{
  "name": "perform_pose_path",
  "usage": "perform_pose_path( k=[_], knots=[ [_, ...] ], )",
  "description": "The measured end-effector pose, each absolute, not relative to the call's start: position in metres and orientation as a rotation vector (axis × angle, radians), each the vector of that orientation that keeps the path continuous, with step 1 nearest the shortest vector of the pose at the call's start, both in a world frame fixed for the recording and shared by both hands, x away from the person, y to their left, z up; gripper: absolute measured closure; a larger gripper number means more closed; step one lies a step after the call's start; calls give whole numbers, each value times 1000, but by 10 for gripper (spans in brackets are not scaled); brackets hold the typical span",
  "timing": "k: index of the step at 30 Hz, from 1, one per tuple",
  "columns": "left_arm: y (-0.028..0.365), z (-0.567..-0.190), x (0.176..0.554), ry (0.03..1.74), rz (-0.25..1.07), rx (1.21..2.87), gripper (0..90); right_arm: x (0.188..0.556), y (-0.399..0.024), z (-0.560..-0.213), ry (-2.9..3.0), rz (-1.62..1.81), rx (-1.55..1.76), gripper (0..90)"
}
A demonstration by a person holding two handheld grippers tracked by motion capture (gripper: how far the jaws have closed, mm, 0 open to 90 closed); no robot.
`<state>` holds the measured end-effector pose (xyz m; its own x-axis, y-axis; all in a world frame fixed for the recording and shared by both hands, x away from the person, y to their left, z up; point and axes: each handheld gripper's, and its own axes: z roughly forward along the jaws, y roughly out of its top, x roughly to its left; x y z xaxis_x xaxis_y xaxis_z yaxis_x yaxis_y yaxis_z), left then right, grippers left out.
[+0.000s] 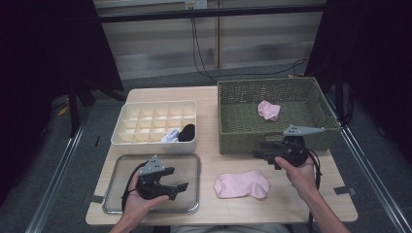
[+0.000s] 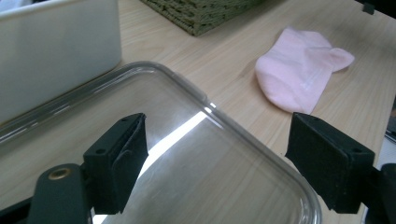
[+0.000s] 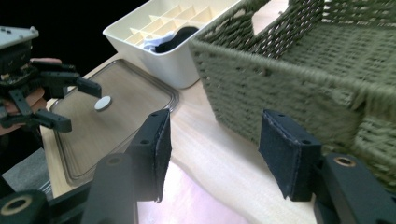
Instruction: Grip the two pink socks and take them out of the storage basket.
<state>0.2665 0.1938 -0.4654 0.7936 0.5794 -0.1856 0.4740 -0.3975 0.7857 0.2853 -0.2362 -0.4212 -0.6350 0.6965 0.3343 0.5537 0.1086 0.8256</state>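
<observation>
While the left hand-held gripper (image 1: 179, 190) is held low over the clear tray (image 1: 116, 167) at the near left of the bench (image 1: 206, 102), its jaws are seen spread wide with nothing between them, pointed rightward toward the pink sock (image 1: 242, 184). Behind the tray, the white divided organiser (image 1: 127, 109) is set, with a white sock (image 1: 170, 136) and a black sock (image 1: 187, 132) tucked into its near right compartments.

Just right of the tray, the pink sock is laid flat on the bare bench, between the two hands and in front of the basket. Its long axis is run across the bench, left to right, with a slight rise toward the right; which end is the toe cannot be told from above. In the left gripper view the pink sock (image 2: 299, 70) is seen beyond the tray's rounded corner, well apart from the jaws.

Further right, the woven green basket (image 1: 243, 90) is placed at the far right of the bench, and a second pink sock (image 1: 268, 110) is bunched on its floor. The right hand-held gripper (image 1: 258, 153) is held against the basket's near wall, above the flat sock's right end; its jaws are kept partly open and empty, pointed leftward.
</observation>
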Motion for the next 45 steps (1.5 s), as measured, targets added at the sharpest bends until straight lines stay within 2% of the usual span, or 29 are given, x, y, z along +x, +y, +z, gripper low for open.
perform_pose_path(
  k=[8,45],
  knots=[
    [204,-461,266,803,186,2001,204,302,-243,-412,2205,1548,1272,422],
    [211,-467,258,770,189,2045,220,416,-262,-397,2224,1290,1398,407]
  ],
)
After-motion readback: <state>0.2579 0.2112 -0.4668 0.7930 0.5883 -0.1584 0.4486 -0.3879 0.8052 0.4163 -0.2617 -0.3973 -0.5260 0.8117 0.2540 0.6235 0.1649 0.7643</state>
